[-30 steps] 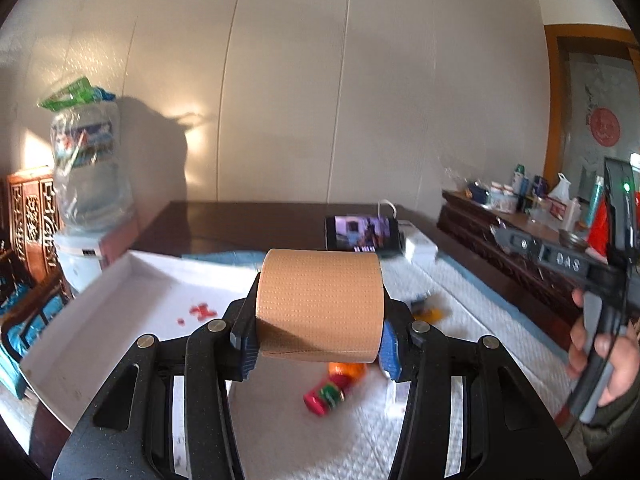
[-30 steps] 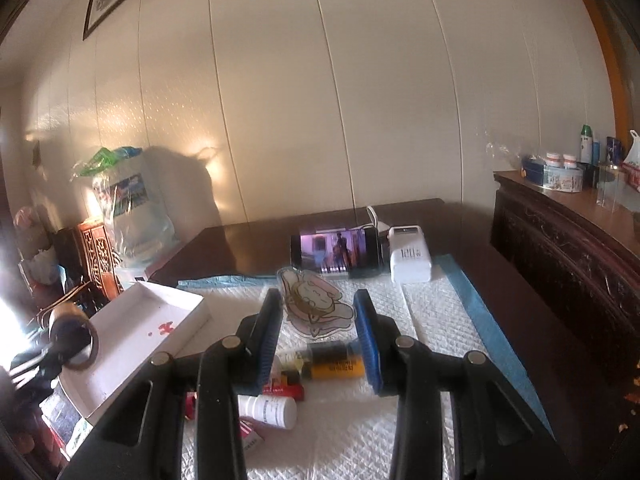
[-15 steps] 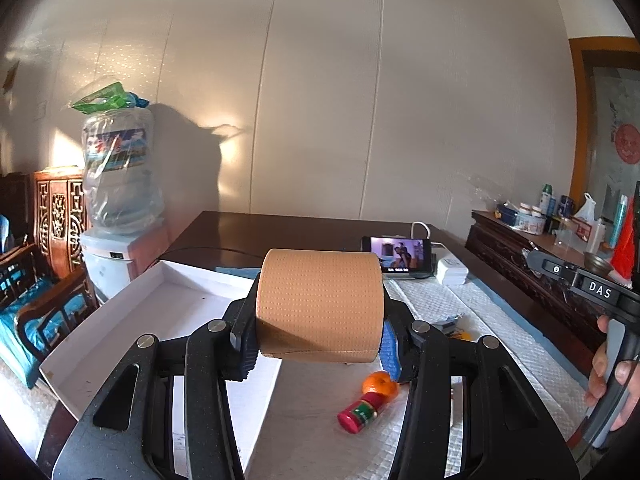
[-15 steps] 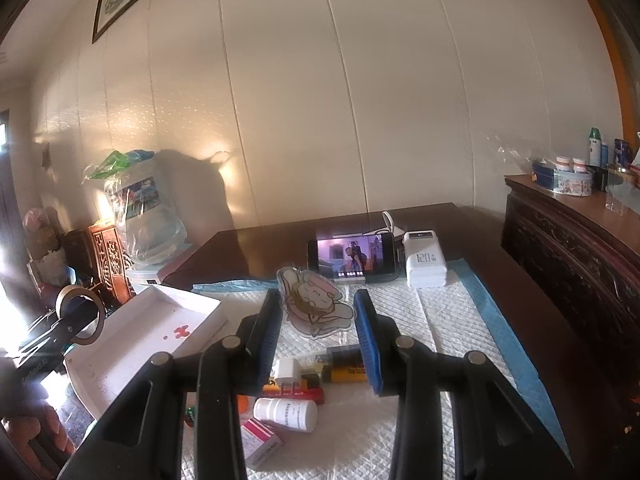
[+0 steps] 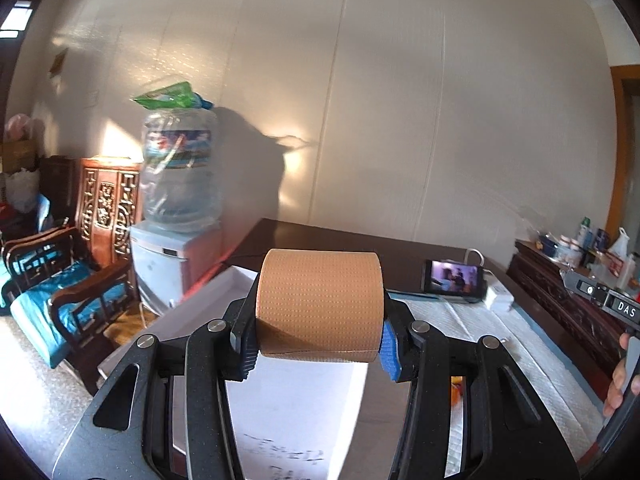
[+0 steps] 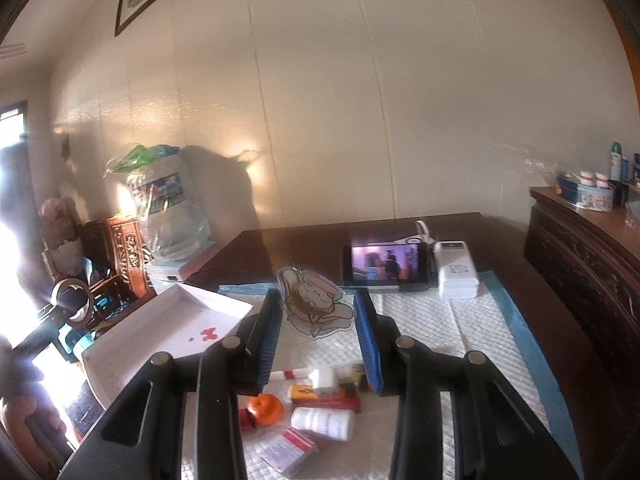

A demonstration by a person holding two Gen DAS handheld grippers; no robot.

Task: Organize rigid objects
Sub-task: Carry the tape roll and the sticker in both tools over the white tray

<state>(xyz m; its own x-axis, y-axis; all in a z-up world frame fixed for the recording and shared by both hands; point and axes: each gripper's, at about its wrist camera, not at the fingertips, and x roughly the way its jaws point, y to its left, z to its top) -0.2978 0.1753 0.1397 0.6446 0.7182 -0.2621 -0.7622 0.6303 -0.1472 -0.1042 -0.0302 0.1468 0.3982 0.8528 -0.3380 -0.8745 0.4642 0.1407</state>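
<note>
Table (image 6: pixel 304 240) first, dark wood, everything placed off it; white padded mat (image 6: pixel 472 328) w/ blue edge covers its near part; white tray (image 6: pixel 168 320) sits at the table's left edge, tilted a bit in the right view, red specks on its floor; water jug (image 5: pixel 178 172) on its dispenser stands just off the table's left side, by the wall; carved sideboard (image 6: pixel 584 248) off the table's right side, tins and bottles on top.

Left tongs (image 5: pixel 320 336) up over the table's left part, above the tray; pads pinching a roll of tan tape (image 5: pixel 320 304) by its two flat ends, roll lying crosswise, clear of the table; same roll seen small at far left in the right view (image 6: pixel 72 304).

Right tongs (image 6: pixel 316 340) over the table's middle, above the mat; a flat clear cartoon charm (image 6: pixel 316 304) stands up between the blue pads, left pad close on it, right pad seems to meet its edge; looks pinched, hard to be sure.

On the table's far side: phone (image 6: pixel 386 266) propped, screen lit; white power bank (image 6: pixel 456 276) just beside it, right.

On the mat, table's near part, a small heap: white pill bottle (image 6: pixel 322 422) on its side; orange round thing (image 6: pixel 264 408) just left of it; pink-white box (image 6: pixel 288 450) nearer the cam; red and yellow tubes behind, too jumbled to sort.

A hand (image 5: pixel 622 384) at the table's right, on the other tool's handle.
</note>
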